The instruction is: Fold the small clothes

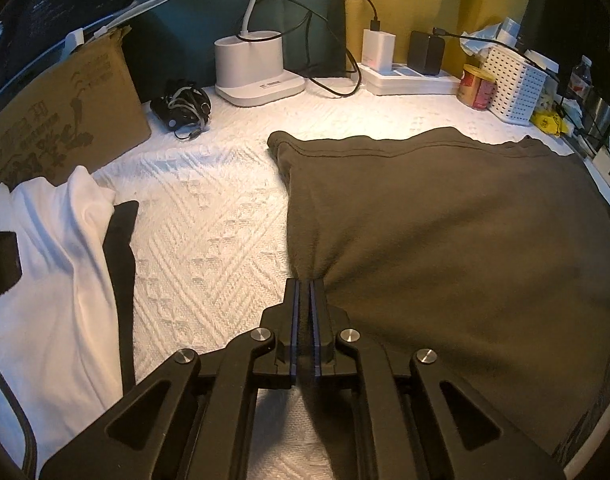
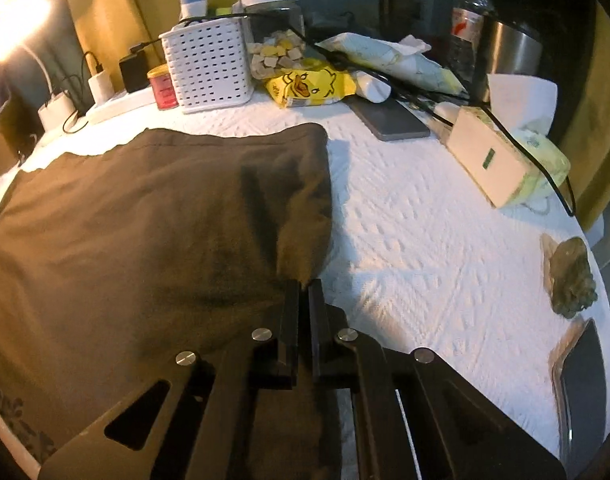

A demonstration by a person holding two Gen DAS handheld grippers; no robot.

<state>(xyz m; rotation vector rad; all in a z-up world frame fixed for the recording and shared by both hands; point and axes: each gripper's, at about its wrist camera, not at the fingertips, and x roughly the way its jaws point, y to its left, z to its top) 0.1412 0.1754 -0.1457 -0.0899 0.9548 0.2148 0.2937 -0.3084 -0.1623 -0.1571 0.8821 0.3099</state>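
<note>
Both my tongs are pinched narrow on the same brown garment: my left gripper nips its near left edge, where the cloth puckers into the pads, and my right gripper has its near right corner, a small peak of fabric standing between the fingers. From either grip the garment spreads away ahead of me and inward toward the other hand, its long axis running across from one tong to the other, the stitched hem on the far side. Each hand is nearest its own corner, so I judge the coming fold must carry this near edge forward onto that far hem. Beyond the far edge, ahead of my right tongs, stands a white perforated basket whose contents I cannot make out, and beside it a clear jar partly filled with pale chunks.
</note>
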